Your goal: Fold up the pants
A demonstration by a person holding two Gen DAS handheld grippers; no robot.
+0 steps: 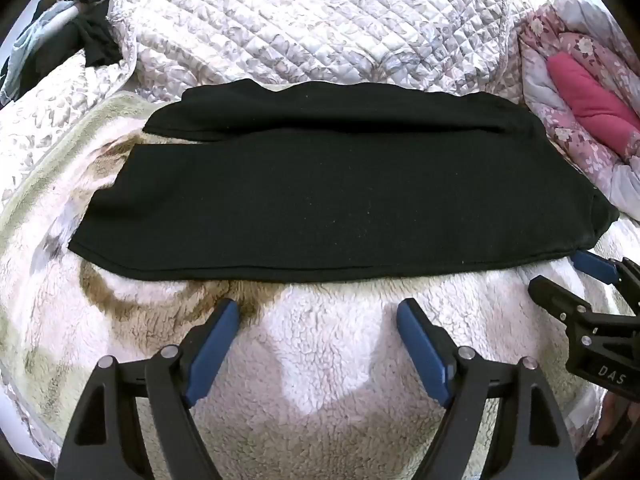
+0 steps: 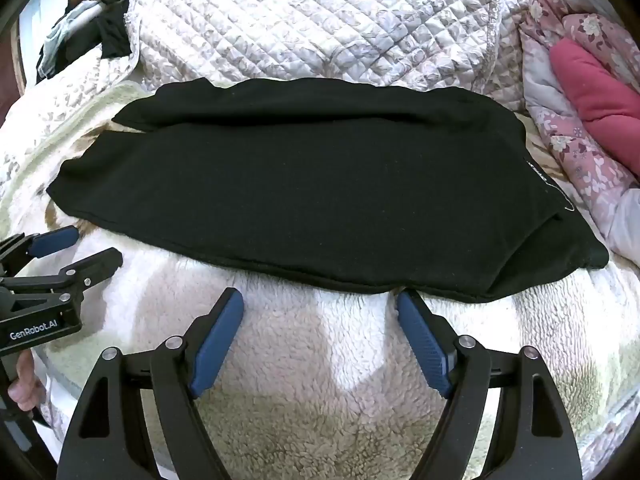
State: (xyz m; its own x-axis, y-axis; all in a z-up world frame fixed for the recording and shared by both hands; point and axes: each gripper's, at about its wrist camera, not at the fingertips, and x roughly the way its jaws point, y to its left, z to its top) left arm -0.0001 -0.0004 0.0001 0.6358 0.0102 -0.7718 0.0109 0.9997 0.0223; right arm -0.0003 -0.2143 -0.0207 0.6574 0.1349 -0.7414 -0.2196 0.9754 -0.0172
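Black pants (image 1: 328, 200) lie flat across a fluffy white blanket (image 1: 320, 360), folded lengthwise with one leg over the other; the waistband with a small label (image 2: 548, 184) is at the right. My left gripper (image 1: 320, 308) hovers open just in front of the pants' near hem, nothing between its blue pads. In the right wrist view my right gripper (image 2: 320, 304) is open too, its right fingertip (image 2: 404, 300) almost at the near edge of the pants (image 2: 312, 192). Each gripper shows in the other's view: the right gripper (image 1: 560, 276) at the right, the left gripper (image 2: 96, 246) at the left.
A quilted white bedspread (image 1: 320, 20) is bunched behind the pants. A pink floral duvet with a magenta cushion (image 1: 588, 100) lies at the right. Dark clothes (image 1: 80, 40) hang at the far left. A person's hand (image 2: 24, 380) holds the left gripper's handle.
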